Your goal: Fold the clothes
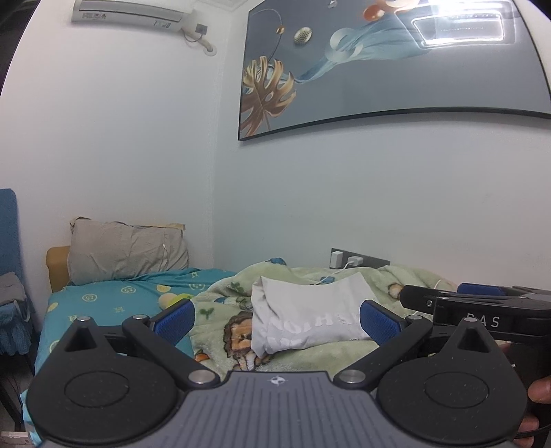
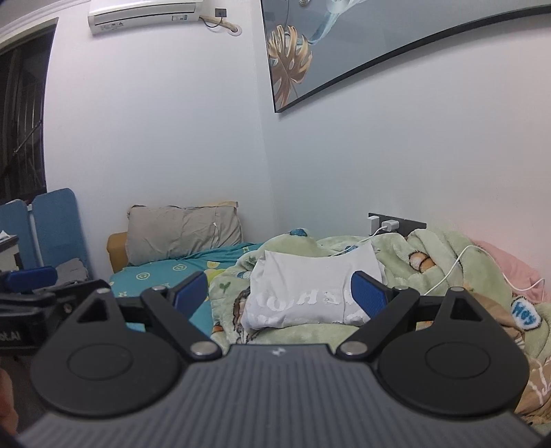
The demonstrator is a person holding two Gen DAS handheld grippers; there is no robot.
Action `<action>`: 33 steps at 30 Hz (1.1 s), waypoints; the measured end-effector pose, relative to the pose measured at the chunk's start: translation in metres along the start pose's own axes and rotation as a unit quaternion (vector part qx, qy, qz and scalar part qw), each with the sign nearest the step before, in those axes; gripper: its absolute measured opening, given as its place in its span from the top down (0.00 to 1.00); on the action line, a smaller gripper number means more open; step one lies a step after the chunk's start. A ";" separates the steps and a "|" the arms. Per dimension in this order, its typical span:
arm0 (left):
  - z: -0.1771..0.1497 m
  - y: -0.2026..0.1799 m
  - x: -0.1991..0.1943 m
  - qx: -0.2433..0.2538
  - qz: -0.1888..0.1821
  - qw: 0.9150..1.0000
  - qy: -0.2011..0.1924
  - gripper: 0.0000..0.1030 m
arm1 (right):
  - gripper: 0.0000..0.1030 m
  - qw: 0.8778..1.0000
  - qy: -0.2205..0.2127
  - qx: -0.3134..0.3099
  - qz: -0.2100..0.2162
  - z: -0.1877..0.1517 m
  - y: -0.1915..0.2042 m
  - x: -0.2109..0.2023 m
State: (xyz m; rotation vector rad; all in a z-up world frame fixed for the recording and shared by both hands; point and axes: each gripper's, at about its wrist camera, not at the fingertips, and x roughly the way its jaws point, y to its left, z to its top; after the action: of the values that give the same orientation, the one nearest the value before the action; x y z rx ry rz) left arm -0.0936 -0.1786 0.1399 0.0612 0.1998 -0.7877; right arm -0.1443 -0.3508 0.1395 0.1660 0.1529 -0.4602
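Currently: both grippers spread, folded shirt on the bed

Left hand-held gripper (image 1: 277, 318): blue pads wide apart, nothing between them, held above the bed. Right hand-held gripper (image 2: 279, 293): same, pads spread, empty. Each one shows at the edge of the other's view; the right unit sits just beside the left one, on its right side. Part of a hand (image 1: 539, 393) is visible at the right edge of the left wrist view.

White folded shirt (image 2: 310, 289) lies ahead of both grippers on a green fleece blanket (image 2: 458, 262) with cartoon animal prints. Faded lettering shows on the shirt's top face, reading upside down from here; I can't make out the word. No gripper touches it.

Blanket is rumpled over the right part of the bed; teal patterned sheet (image 1: 113, 296) is exposed on the left. Grey pillow (image 1: 127, 251) leans at the headboard end. White charger cable (image 2: 482, 265) runs from a wall socket (image 2: 389, 225) across the blanket. Framed leaf artwork (image 1: 378, 62) and air conditioner (image 2: 144, 15) are on the wall above. Blue chair (image 2: 56, 224) stands at far left.
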 end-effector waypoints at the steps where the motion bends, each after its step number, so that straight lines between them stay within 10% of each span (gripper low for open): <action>1: -0.002 0.002 0.002 -0.004 0.001 1.000 0.000 0.00 | 0.11 1.000 0.001 0.000 -0.001 -0.002 0.001 0.001; 33: -0.023 0.005 0.011 -0.010 -0.001 1.000 0.012 0.00 | 0.11 1.000 0.009 -0.007 -0.019 -0.029 0.008 -0.002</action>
State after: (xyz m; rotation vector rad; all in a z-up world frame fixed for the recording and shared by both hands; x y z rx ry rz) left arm -0.0858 -0.1801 0.1151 0.0519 0.2307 -0.7870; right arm -0.1457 -0.3375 0.1129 0.1544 0.1764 -0.4947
